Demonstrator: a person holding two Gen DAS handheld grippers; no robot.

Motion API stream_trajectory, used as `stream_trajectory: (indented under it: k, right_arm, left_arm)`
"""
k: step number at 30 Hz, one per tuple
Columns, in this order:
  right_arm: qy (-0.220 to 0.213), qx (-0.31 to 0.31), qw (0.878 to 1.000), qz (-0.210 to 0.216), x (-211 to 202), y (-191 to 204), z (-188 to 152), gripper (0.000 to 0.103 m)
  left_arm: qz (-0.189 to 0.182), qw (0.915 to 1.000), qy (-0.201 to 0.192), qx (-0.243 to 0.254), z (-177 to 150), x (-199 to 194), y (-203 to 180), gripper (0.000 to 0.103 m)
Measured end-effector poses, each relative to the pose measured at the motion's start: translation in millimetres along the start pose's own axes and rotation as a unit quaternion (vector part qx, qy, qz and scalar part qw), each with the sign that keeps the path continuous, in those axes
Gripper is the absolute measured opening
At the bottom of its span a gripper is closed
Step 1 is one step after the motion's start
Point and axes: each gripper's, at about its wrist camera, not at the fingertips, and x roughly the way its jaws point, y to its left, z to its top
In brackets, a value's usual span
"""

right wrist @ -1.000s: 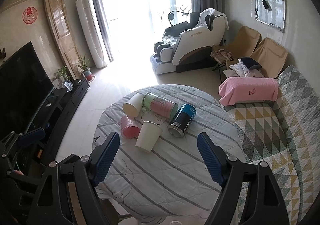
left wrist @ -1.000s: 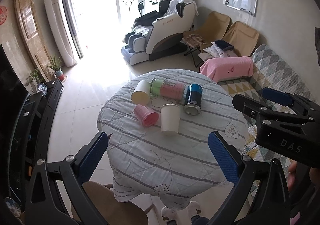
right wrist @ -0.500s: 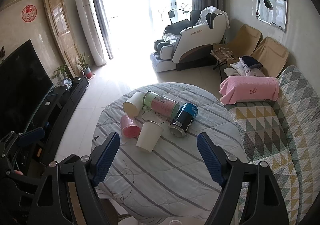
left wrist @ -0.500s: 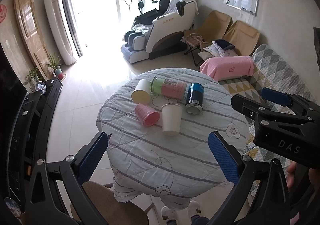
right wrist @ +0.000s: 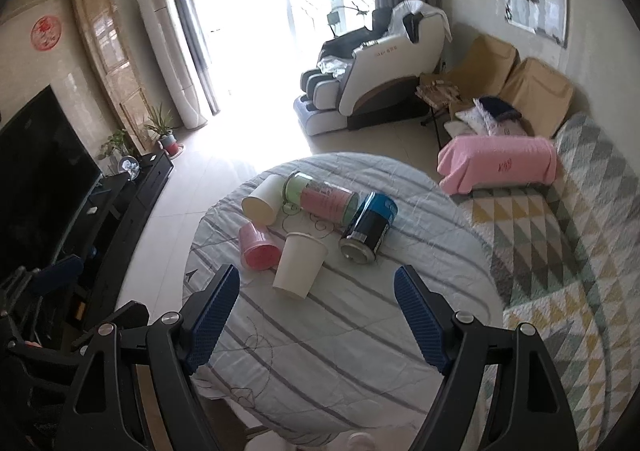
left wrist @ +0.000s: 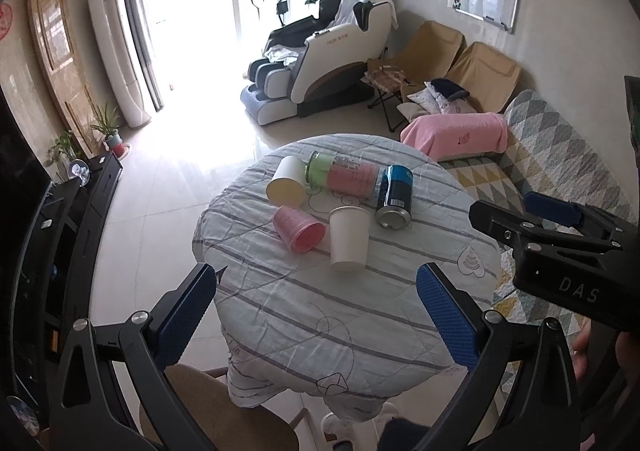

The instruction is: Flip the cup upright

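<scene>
A white paper cup (left wrist: 349,238) (right wrist: 300,265) stands upside down mid-table, wide rim on the cloth. A pink cup (left wrist: 298,229) (right wrist: 258,245) and a second white cup (left wrist: 286,185) (right wrist: 261,201) lie on their sides to its left. My left gripper (left wrist: 316,315) is open and empty, above the table's near edge. My right gripper (right wrist: 316,315) is open and empty, above the near part of the table, short of the cups. It also shows at the right of the left wrist view (left wrist: 560,251).
A round table with a striped cloth (left wrist: 320,315) (right wrist: 340,331) also holds a green-and-pink canister (left wrist: 344,174) (right wrist: 320,199) and a blue can (left wrist: 394,197) (right wrist: 368,227) on their sides. A sofa (right wrist: 560,251) is right, a TV stand (right wrist: 120,211) left.
Both grippers have drifted slightly; the view of the table has shifted a little. The cups and cans have not moved.
</scene>
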Motion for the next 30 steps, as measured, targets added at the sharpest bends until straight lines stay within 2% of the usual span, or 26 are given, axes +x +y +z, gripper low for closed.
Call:
stream_trajectory:
  k: [15, 30]
  right_arm:
    - [0.037, 0.013, 0.999, 0.005, 39.8, -16.4, 15.9, 0.081]
    - [0.078, 0.009, 0.996, 0.031, 98.5, -46.2, 54.7, 0.081]
  left_arm:
    - [0.009, 0.9994, 0.03, -0.016, 29.2, 49.4, 3.3, 0.102]
    - [0.029, 0.9977, 0.057, -0.022, 70.0, 108.6, -12.7, 0.102]
